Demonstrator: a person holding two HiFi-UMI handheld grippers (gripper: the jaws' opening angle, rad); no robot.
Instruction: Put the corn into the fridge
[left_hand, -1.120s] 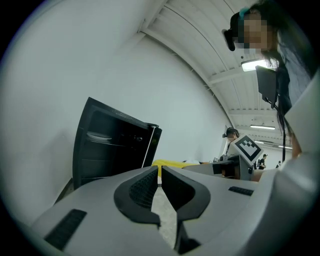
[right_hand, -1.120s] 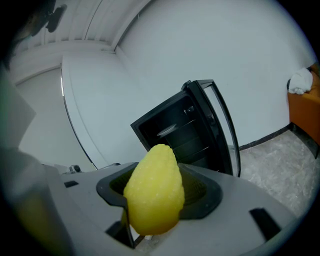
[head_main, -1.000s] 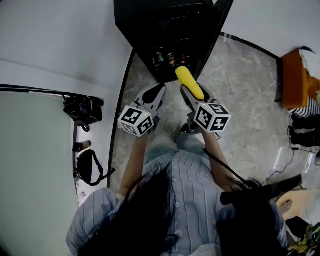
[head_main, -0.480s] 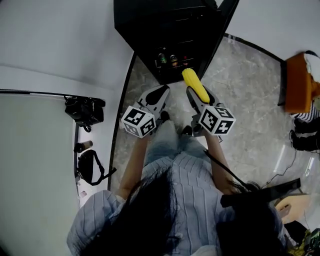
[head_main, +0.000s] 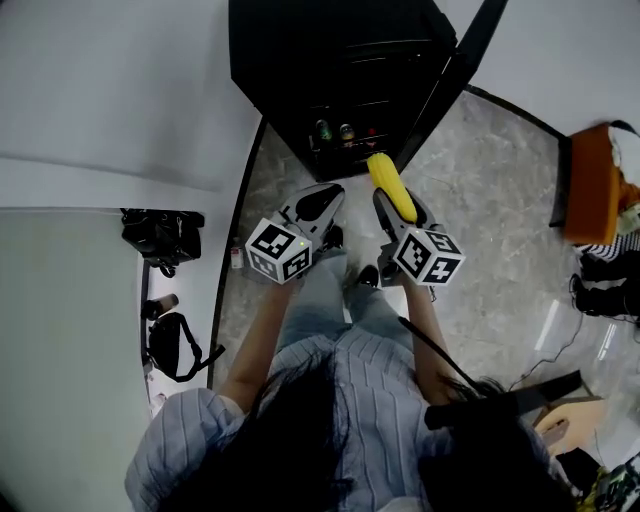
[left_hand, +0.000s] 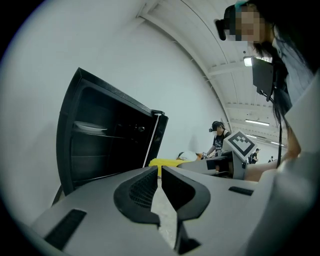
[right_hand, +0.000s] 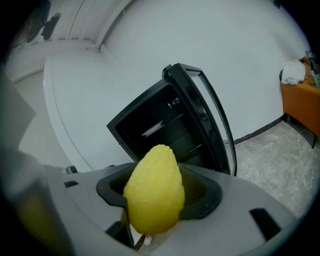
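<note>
Corn (right_hand: 152, 197) sits clamped in right tongs (right_hand: 155, 177); bottles (head_main: 345, 130) show only overhead.

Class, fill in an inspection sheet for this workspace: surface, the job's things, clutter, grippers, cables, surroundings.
Surface: grey stone-pattern floor.
Job's things: corn held out towards the fridge, whose door is open; bottles on a low shelf.
Clutter: black bag and dark equipment at the left.
Grippers: left hand-held gripper jaws together, empty; right hand-held gripper shut on the corn.
Cables: thin cable on the floor, right.
Surroundings: white wall; orange cabinet.
</note>
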